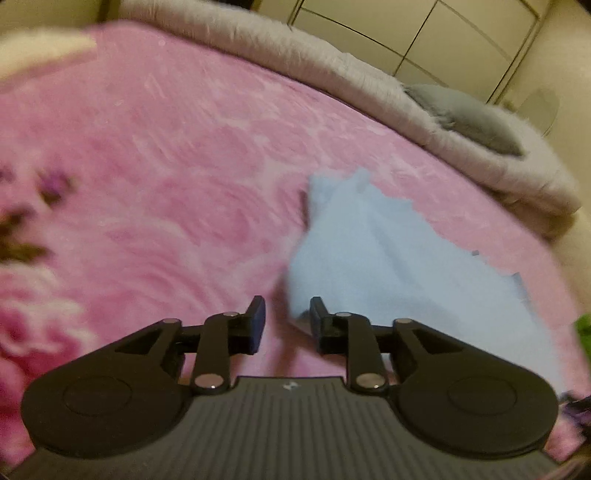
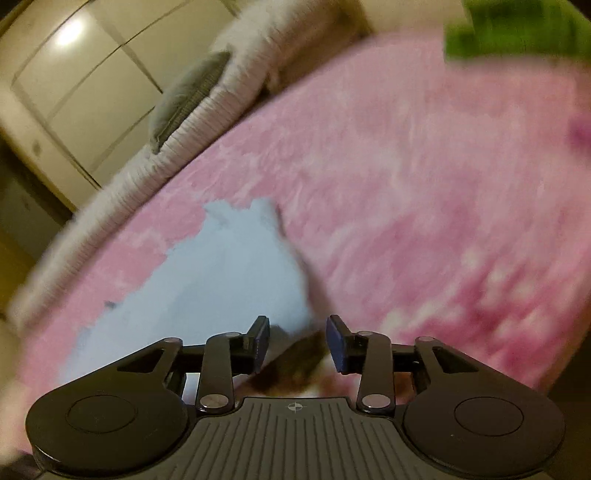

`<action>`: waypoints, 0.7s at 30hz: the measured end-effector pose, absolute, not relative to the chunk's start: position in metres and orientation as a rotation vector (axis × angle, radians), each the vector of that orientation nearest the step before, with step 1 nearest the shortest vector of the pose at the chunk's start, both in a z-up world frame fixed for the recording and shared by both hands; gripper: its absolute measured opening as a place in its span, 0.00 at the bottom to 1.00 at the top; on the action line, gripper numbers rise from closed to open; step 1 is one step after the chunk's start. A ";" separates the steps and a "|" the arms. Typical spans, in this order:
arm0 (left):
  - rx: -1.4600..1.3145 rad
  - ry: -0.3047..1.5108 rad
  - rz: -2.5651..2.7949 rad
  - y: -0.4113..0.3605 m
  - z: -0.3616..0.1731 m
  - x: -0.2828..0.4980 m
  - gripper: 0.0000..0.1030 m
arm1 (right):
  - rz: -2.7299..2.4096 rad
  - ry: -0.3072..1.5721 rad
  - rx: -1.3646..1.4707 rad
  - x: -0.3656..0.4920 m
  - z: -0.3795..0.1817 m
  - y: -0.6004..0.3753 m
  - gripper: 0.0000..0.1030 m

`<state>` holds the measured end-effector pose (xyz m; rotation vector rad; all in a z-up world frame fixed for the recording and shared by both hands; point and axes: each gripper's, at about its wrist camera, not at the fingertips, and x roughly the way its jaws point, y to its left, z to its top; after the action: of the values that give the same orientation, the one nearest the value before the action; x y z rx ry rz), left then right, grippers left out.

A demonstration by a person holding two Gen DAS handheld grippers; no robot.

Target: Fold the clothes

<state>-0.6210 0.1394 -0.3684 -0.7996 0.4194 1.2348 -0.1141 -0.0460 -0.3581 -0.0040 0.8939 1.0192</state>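
A light blue garment (image 1: 388, 266) lies spread on the pink floral blanket (image 1: 166, 166), reaching from the middle toward the right edge in the left wrist view. My left gripper (image 1: 287, 321) is open just above the blanket, its right finger beside the garment's near corner, with nothing between the fingers. In the right wrist view the same blue garment (image 2: 207, 273) lies left of centre on the pink blanket (image 2: 424, 184). My right gripper (image 2: 297, 341) is open near the garment's right edge and holds nothing. Both views are blurred.
A grey fluffy blanket (image 1: 369, 85) is bunched along the far side of the bed with a grey pillow (image 1: 469, 114) on it. A green cloth (image 2: 517, 29) lies at the blanket's far corner. Cream wardrobe doors (image 2: 74, 74) stand behind the bed.
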 end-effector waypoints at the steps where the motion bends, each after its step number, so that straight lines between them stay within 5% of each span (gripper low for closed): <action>1: -0.764 0.426 1.246 0.135 -0.363 -0.618 0.19 | 1.028 0.812 -0.070 -0.129 -0.353 -0.048 0.37; 6: -0.673 0.474 1.204 0.136 -0.363 -0.592 0.20 | 1.155 0.645 -0.244 -0.178 -0.355 -0.034 0.37; 21: -0.577 0.770 1.202 0.086 -0.351 -0.544 0.25 | 1.091 0.880 -0.359 -0.201 -0.361 -0.039 0.41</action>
<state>-0.5436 0.0857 -0.3507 -0.5768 0.7702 1.2023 -0.2015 -0.0393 -0.3614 -0.3585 0.8801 1.0909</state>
